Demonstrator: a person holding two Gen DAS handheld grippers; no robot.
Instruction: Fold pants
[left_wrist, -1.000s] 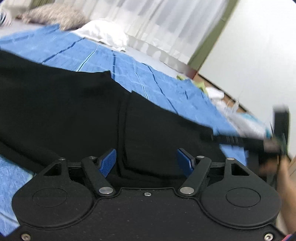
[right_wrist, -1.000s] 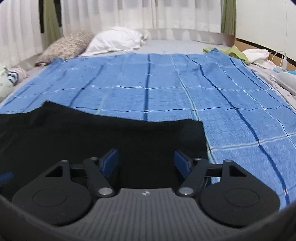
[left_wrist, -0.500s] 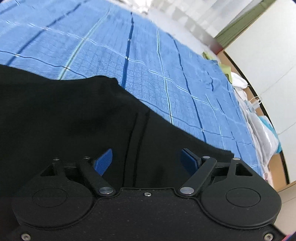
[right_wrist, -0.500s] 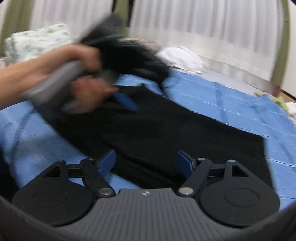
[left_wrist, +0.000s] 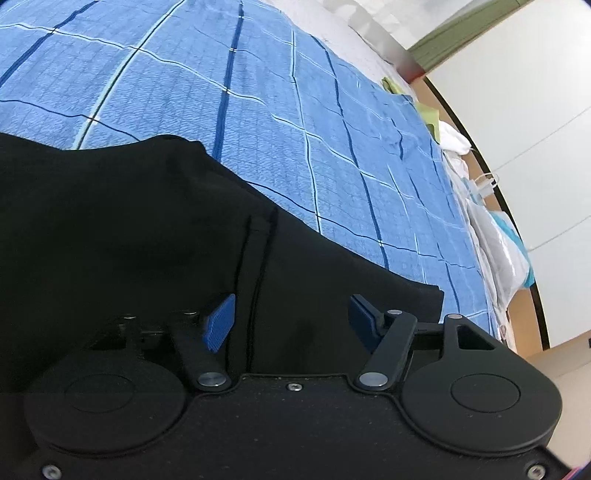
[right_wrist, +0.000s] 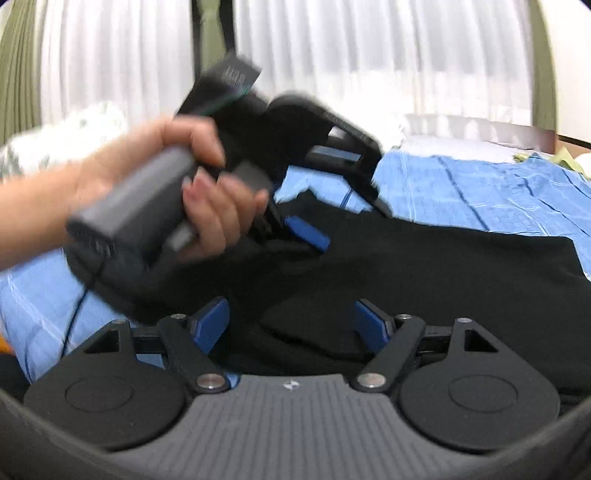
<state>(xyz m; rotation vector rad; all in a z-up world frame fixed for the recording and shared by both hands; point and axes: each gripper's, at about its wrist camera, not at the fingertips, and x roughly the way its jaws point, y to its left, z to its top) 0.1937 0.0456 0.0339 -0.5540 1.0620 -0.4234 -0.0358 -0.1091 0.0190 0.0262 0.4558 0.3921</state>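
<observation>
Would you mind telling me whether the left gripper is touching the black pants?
Cannot tell. In the left wrist view the open left gripper is over the black pants, but neither contact nor gap shows plainly.

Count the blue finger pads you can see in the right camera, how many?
3. Two belong to the right gripper, low in the middle over the black pants. One shows on the left gripper, higher up; its other pad may be hidden.

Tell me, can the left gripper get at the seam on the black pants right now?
Probably yes. The left gripper is open, hovering low over the black pants, and the seam runs between its blue pads with nothing covering it.
</observation>
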